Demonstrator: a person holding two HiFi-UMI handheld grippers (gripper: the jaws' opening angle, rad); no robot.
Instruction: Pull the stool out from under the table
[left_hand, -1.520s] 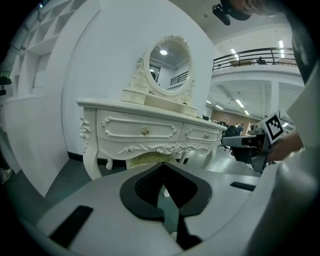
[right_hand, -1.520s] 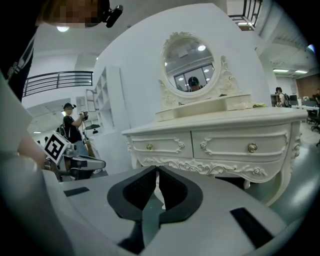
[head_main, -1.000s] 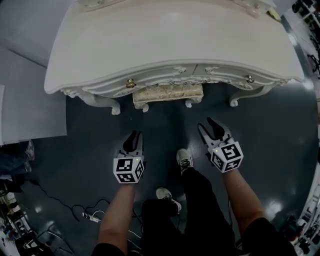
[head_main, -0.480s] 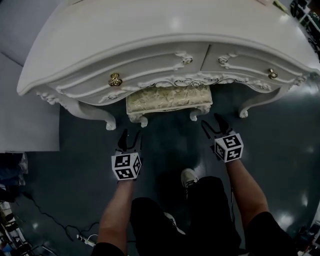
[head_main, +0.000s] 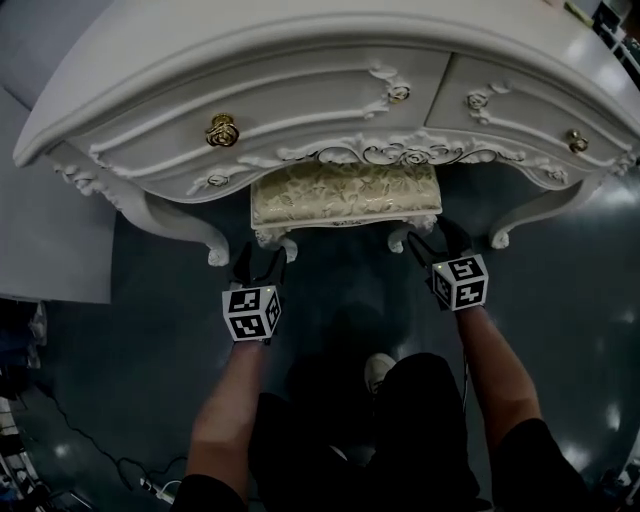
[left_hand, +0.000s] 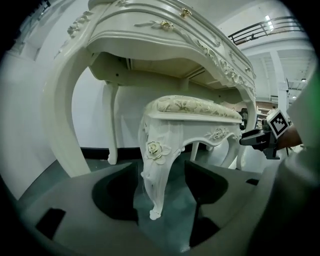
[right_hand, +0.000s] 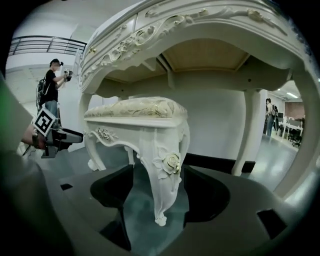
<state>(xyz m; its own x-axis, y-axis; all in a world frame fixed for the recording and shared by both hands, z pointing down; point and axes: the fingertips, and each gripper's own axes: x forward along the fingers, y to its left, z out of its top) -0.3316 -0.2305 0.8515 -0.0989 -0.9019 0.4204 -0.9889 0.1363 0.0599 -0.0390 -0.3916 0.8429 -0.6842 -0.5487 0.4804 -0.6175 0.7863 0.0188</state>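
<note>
Floor (head_main: 340, 300): dark, glossy grey-green, running under the furniture, with pale wall behind in both gripper views.
Bench (head_main: 300, 60): cream and carved, on curved legs; two drawers across the front, with a gold knob (head_main: 221, 128) on the left one.
Stool (head_main: 345, 192): cream frame with a pale patterned cushion, tucked under the middle of the bench. Only its front edge and two front legs stand out past the apron.
Left claw (head_main: 262, 255): low, near the floor, at the stool's front-left corner. Its jaws have just been opening and now stand wide apart. The left gripper view shows the stool's rose-carved left front leg (left_hand: 157, 170) between them, with a gap on each side and no pad pressing on it.
Right claw (head_main: 437, 240): equally low at the front-right corner. Its jaws have also just been opening and are spread wide. The right front leg (right_hand: 162, 180) stands between them, not gripped.
Marker cubes: one sits on top of each claw, left (head_main: 250, 312) and right (head_main: 461, 282).
Person holding the claws: both forearms reach forward, with a shoe (head_main: 378, 370) on the floor between them.
Background: another person (right_hand: 50, 87) stands far off in the right gripper view.
</note>
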